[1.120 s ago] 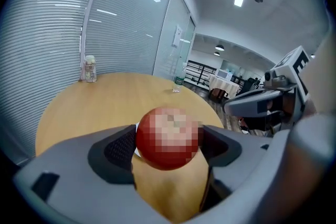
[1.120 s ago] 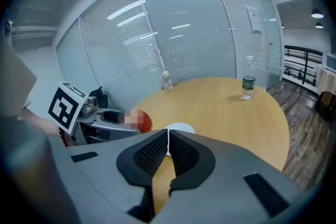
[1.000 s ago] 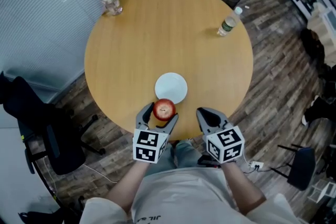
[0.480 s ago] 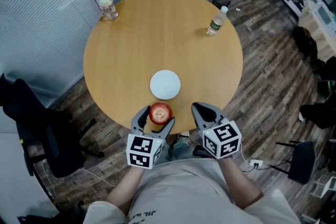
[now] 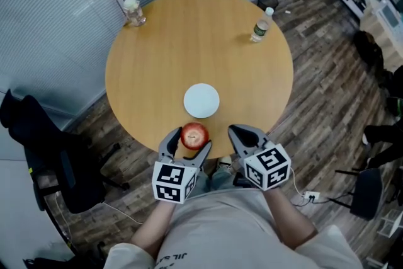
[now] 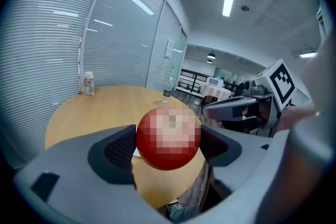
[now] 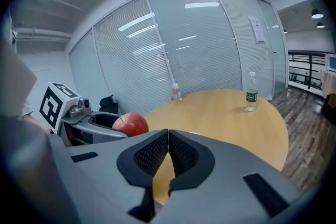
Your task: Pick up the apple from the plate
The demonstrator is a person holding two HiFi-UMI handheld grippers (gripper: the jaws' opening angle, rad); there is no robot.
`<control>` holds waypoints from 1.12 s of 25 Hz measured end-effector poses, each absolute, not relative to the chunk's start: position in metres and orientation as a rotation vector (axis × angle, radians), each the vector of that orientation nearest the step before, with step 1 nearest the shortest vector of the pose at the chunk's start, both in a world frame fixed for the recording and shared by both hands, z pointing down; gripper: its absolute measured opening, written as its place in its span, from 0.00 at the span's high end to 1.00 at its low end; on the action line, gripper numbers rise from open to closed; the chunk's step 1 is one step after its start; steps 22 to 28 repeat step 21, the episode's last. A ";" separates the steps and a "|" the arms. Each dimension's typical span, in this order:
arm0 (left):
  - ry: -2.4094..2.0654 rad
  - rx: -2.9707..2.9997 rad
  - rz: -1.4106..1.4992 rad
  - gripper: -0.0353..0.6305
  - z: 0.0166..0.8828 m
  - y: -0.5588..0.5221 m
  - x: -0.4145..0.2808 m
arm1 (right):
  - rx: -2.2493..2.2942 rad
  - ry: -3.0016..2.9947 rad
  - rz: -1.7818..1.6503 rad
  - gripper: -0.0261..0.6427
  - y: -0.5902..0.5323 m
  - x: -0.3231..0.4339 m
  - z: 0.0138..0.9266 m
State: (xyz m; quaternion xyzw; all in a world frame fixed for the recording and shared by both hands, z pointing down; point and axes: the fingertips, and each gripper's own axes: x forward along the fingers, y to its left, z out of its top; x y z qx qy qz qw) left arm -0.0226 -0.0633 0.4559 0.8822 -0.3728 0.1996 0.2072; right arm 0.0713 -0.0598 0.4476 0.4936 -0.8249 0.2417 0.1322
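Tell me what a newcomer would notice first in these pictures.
First comes the round red apple, held in the left gripper at the near edge of the round wooden table. Just beyond it lies the small round white plate, bare. The right gripper hangs beside the apple, shut and empty.

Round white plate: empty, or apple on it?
Empty. The round white plate shows bare; the red apple is clamped in the left claw, off the plate.
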 end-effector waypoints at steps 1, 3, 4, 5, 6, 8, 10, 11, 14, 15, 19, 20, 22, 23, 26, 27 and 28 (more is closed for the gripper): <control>-1.038 2.456 0.556 0.38 0.456 -0.064 -0.022 | 1.432 -2.397 0.698 0.92 -0.060 0.072 0.446; -1.037 2.456 0.554 0.38 0.456 -0.063 -0.021 | 1.438 -2.398 0.694 0.92 -0.061 0.074 0.445; -1.036 2.458 0.552 0.38 0.455 -0.063 -0.020 | 1.441 -2.398 0.692 0.92 -0.061 0.075 0.444; -1.034 2.461 0.551 0.38 0.454 -0.063 -0.020 | 1.443 -2.399 0.690 0.92 -0.061 0.076 0.443; -1.031 2.464 0.549 0.38 0.453 -0.062 -0.019 | 1.444 -2.398 0.687 0.92 -0.061 0.076 0.442; -1.025 2.470 0.545 0.38 0.451 -0.062 -0.016 | 1.447 -2.397 0.682 0.92 -0.062 0.078 0.441; -1.019 2.474 0.544 0.38 0.451 -0.062 -0.015 | 1.452 -2.397 0.677 0.92 -0.063 0.080 0.441; -1.018 2.476 0.544 0.38 0.451 -0.063 -0.014 | 1.454 -2.397 0.675 0.92 -0.064 0.080 0.440; -1.019 2.479 0.543 0.38 0.450 -0.066 -0.015 | 1.454 -2.398 0.669 0.92 -0.067 0.081 0.439; -1.020 2.477 0.542 0.38 0.450 -0.067 -0.015 | 1.454 -2.398 0.668 0.92 -0.067 0.082 0.438; -1.019 2.467 0.543 0.38 0.451 -0.066 -0.014 | 1.452 -2.400 0.670 0.92 -0.065 0.083 0.438; -1.020 2.466 0.542 0.38 0.451 -0.066 -0.014 | 1.451 -2.400 0.669 0.92 -0.065 0.084 0.438; -1.021 2.465 0.542 0.38 0.451 -0.065 -0.014 | 1.451 -2.400 0.669 0.92 -0.064 0.084 0.438; -1.021 2.465 0.542 0.38 0.451 -0.065 -0.014 | 1.451 -2.400 0.669 0.92 -0.064 0.084 0.438; -1.021 2.465 0.542 0.38 0.451 -0.065 -0.014 | 1.451 -2.400 0.669 0.92 -0.064 0.084 0.438; -1.021 2.465 0.542 0.38 0.451 -0.065 -0.014 | 1.451 -2.400 0.669 0.92 -0.064 0.084 0.438; -1.021 2.465 0.542 0.38 0.451 -0.065 -0.014 | 1.451 -2.400 0.669 0.92 -0.064 0.084 0.438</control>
